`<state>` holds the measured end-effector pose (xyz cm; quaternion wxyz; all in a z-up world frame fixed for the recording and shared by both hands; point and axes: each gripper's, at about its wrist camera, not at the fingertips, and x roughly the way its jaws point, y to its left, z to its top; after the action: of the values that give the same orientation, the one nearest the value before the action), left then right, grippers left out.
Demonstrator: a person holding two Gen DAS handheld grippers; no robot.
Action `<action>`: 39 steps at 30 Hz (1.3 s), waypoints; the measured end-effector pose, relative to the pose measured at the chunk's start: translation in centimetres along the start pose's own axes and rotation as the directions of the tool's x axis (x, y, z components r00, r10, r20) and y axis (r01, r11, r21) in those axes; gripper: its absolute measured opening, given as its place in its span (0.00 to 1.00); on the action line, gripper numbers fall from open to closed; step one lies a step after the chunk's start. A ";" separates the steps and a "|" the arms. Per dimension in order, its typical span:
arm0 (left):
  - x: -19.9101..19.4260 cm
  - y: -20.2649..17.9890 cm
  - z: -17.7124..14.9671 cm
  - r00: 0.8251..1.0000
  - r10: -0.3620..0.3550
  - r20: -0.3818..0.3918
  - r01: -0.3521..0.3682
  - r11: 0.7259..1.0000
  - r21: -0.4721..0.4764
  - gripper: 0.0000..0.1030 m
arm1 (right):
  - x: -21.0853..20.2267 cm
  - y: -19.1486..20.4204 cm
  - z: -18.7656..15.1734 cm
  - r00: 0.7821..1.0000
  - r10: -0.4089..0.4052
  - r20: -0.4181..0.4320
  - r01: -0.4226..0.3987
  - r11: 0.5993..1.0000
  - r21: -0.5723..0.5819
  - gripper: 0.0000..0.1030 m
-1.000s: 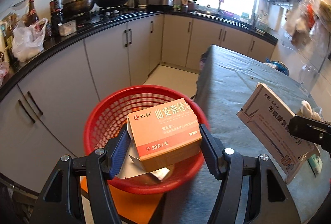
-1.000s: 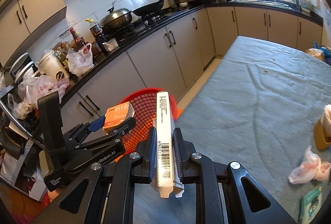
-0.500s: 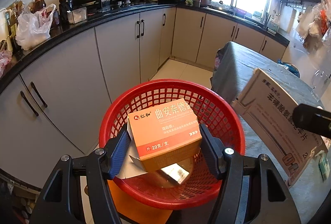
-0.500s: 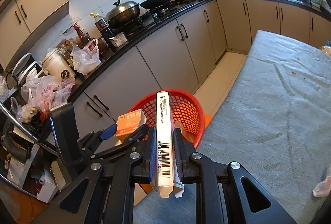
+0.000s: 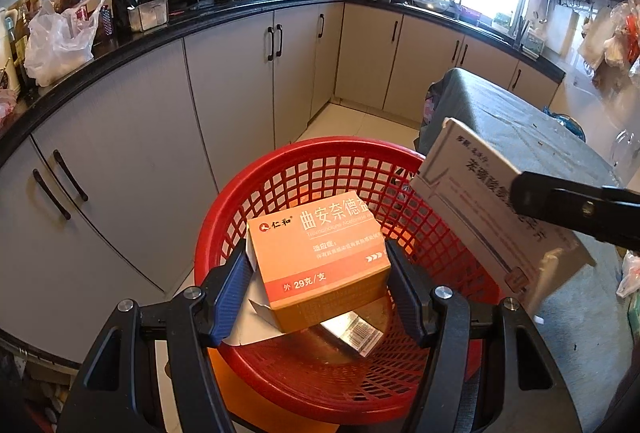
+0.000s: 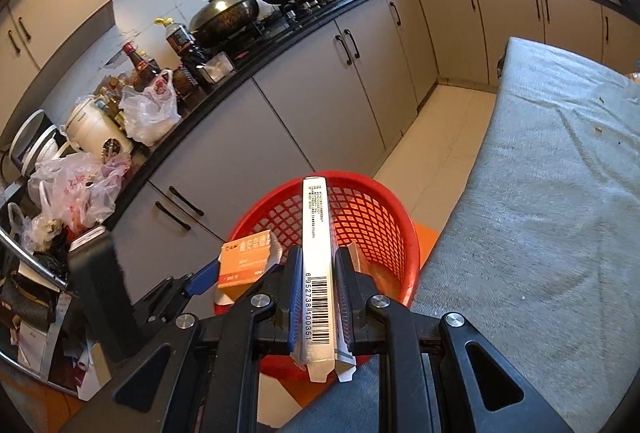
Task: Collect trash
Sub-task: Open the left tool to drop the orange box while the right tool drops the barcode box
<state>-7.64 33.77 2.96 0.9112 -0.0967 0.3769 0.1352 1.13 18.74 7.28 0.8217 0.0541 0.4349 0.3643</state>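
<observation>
My left gripper (image 5: 318,265) is shut on an orange medicine box (image 5: 320,257) and holds it above the red mesh basket (image 5: 304,169). My right gripper (image 6: 316,273) is shut on a flat white medicine box (image 6: 316,253), held edge-on over the basket's near rim (image 6: 412,245). The white box also shows in the left wrist view (image 5: 472,201), over the basket's right rim. The orange box (image 6: 246,263) and left gripper (image 6: 200,279) show at the left of the right wrist view. A small box with a barcode (image 5: 354,331) lies in the basket.
The basket stands on an orange stool (image 6: 426,233) between the grey-clothed table (image 6: 540,213) and the kitchen cabinets (image 5: 160,121). The black counter (image 5: 120,41) carries bottles, bags and pans. Crumpled white trash (image 5: 628,277) lies on the table at right.
Both grippers have moved left from the table to above the basket, each still holding its box. The basket now fills more of both views.
</observation>
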 end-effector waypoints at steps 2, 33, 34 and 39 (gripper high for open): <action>0.3 -0.1 0.0 1.000 0.004 -0.005 -0.004 1.000 0.012 0.63 | 0.7 -0.3 -0.1 1.000 -0.006 -0.014 0.006 1.000 0.004 0.17; -2.7 -1.5 -0.7 0.999 -0.029 0.024 0.028 1.000 0.013 0.70 | -5.4 -3.2 -2.4 0.994 -0.082 0.071 0.079 0.996 0.044 0.50; -2.8 -1.8 -0.8 0.999 -0.032 0.026 0.031 0.999 0.018 0.70 | -5.7 -3.5 -2.7 0.993 -0.088 0.074 0.084 0.995 0.052 0.51; -3.7 -4.5 -1.2 0.998 -0.054 0.030 0.053 0.997 0.055 0.70 | -8.1 -5.9 -4.2 0.990 -0.094 0.104 0.084 0.992 0.094 0.51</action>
<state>-9.57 28.53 5.10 0.9226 -0.0798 0.3633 0.1021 -1.65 8.20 7.77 0.8562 0.0911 0.4077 0.3039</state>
